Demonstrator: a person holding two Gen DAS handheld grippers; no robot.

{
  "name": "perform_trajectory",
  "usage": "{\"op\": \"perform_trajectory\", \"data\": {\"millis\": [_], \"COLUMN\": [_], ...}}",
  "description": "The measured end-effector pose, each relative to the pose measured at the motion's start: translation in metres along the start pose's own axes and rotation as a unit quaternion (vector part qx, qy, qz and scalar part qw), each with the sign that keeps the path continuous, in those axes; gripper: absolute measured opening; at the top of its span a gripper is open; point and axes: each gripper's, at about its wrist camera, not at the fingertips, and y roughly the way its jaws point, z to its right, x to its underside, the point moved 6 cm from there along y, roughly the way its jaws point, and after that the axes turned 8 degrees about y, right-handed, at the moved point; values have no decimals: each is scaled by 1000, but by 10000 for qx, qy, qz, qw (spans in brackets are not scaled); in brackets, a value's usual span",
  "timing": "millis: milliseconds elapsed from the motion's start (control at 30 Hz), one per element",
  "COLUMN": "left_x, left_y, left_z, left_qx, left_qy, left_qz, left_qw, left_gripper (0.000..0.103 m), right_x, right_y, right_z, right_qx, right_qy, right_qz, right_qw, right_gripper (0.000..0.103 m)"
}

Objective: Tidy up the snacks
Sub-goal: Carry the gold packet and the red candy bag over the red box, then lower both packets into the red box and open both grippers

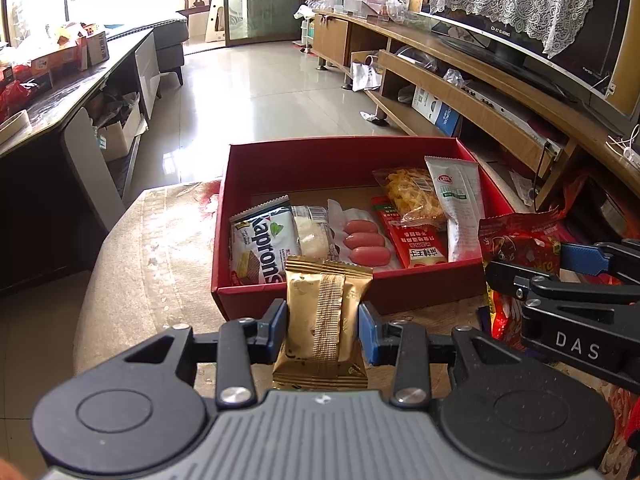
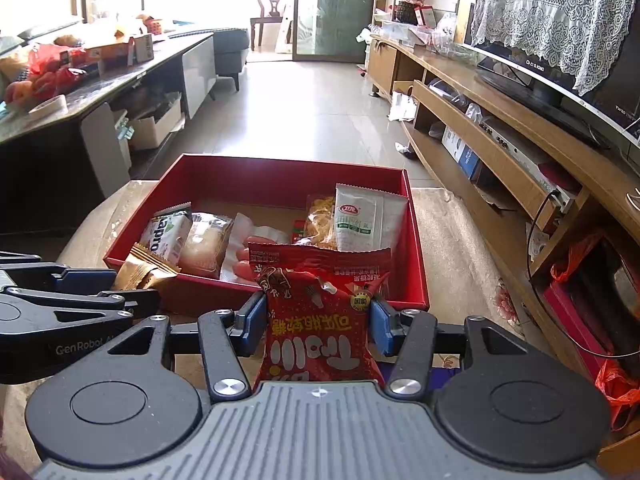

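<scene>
**Snack box and two held packets before a living-room backdrop**

Tiled floor, a long wooden TV cabinet [image 1: 472,80] and a lace-draped television [image 1: 532,24] form the background. On the cloth-covered desk [image 1: 160,248] stands an open red box [image 1: 340,160]. It holds, from left to right, a white wafer packet [image 1: 262,246], a clear-wrapped cake [image 1: 314,236], a pack of three sausages [image 1: 366,242], a red strip packet [image 1: 408,236] with a clear bag of yellow crisps [image 1: 416,196] lying on it, and a white-and-green sachet [image 1: 460,208] against the right wall. All lie with their long axes running front to back.

The left hand-held gripper [image 1: 323,322] is clenched on a gold packet [image 1: 322,320], held upright, long axis vertical, just before the box's near wall. The right hand-held gripper [image 2: 318,326] is clamped likewise on a red snack bag [image 2: 320,320], upright, its print upside down, at the box's near right corner.
</scene>
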Motion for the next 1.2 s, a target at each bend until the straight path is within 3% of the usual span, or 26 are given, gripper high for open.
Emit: {"op": "perform_trajectory", "data": {"millis": [567, 1200], "left_x": [-17, -52], "left_y": [7, 62], "left_z": [-3, -6], "left_qx": [-59, -195], "left_qy": [0, 14], "left_qz": [89, 69], "left_qw": [9999, 9998], "left_gripper": [33, 33], "right_x": [-16, -46], "right_y": [9, 65], "right_z": [7, 10], "right_qx": [78, 5], "right_qy": [142, 247], "right_qz": [108, 73], "right_qw": [9998, 9997], "right_gripper": [60, 60]}}
